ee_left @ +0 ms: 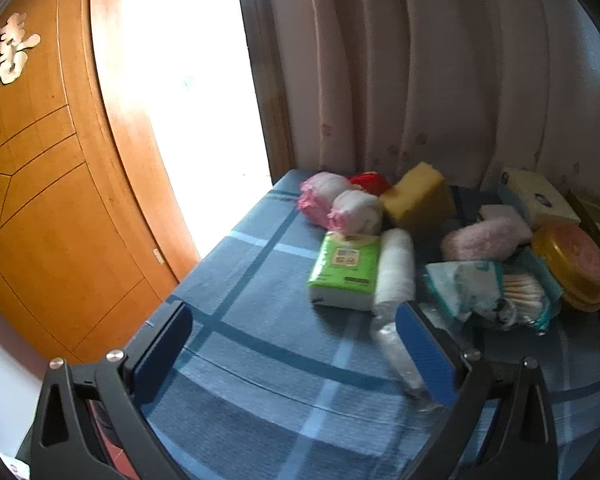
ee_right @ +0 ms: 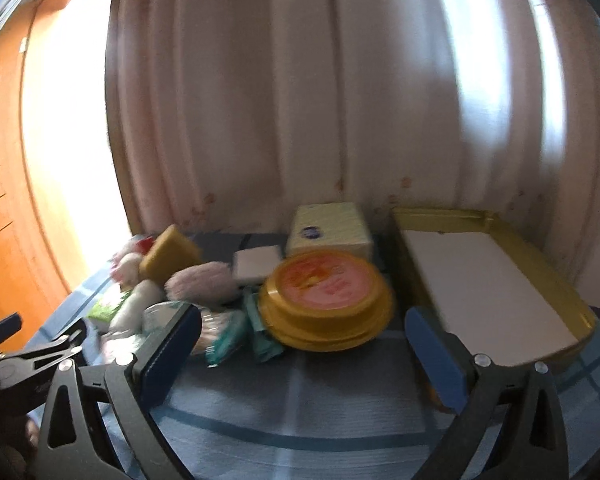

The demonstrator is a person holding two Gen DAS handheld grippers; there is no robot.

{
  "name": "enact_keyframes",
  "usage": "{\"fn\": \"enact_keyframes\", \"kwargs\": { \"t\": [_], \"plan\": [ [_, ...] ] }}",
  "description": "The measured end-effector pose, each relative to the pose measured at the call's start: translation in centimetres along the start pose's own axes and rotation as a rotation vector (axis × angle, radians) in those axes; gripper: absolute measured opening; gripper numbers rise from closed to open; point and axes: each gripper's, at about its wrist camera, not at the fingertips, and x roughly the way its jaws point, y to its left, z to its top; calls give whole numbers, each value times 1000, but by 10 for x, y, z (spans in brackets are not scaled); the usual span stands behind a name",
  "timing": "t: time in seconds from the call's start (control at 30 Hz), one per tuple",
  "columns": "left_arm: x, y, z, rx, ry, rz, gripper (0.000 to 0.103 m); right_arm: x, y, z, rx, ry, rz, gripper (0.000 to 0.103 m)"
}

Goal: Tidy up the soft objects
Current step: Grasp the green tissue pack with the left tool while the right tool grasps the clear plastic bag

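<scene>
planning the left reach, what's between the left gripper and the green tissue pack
Only bare blue plaid cloth lies between the open left gripper and the green tissue pack, seen in the left wrist view; a white roll lies beside the pack.

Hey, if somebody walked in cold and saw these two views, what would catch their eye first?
Probably the jumble of soft things at the far end of the blue plaid cloth: a yellow sponge, a green tissue pack and a fluffy pink pad. Right of the pile sit a round yellow tin and an open gold tray. Both grippers, left and right, hang open and empty.
</scene>
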Motion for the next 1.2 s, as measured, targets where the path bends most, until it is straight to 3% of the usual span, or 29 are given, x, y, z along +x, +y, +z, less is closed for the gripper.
{"fn": "enact_keyframes", "kwargs": {
  "t": [0.07, 0.13, 0.2, 0.37, 0.63, 0.7, 0.8, 0.83, 0.93, 1.0, 1.2],
  "plan": [
    [3, 5, 0, 5, 5, 10, 103, 7, 12, 0, -21, 43, 78, 101],
    [4, 12, 0, 10, 4, 10, 103, 14, 20, -4, -36, 89, 135, 88],
    [5, 23, 0, 4, -2, 37, 103, 23, 30, -9, -53, 146, 191, 81],
    [8, 41, -1, 22, -14, 84, 103, 45, 59, -21, -55, 293, 374, 81],
    [13, 80, 2, -30, -6, 137, 103, 85, 126, -37, -169, 432, 462, 81],
    [14, 85, 2, -40, 3, 119, 103, 86, 139, -40, -228, 411, 417, 78],
    [15, 86, 3, -38, 5, 103, 103, 82, 144, -46, -269, 412, 424, 51],
    [17, 85, 4, -34, 5, 97, 103, 79, 141, -50, -277, 410, 425, 48],
    [20, 77, 8, -31, 15, 67, 103, 65, 120, -53, -215, 414, 485, 45],
    [19, 72, 11, -33, 22, 33, 102, 49, 102, -54, -193, 362, 496, 45],
    [25, 36, 18, 19, 19, -76, 86, 17, 55, -55, -174, 161, 337, 45]
  ]
}}
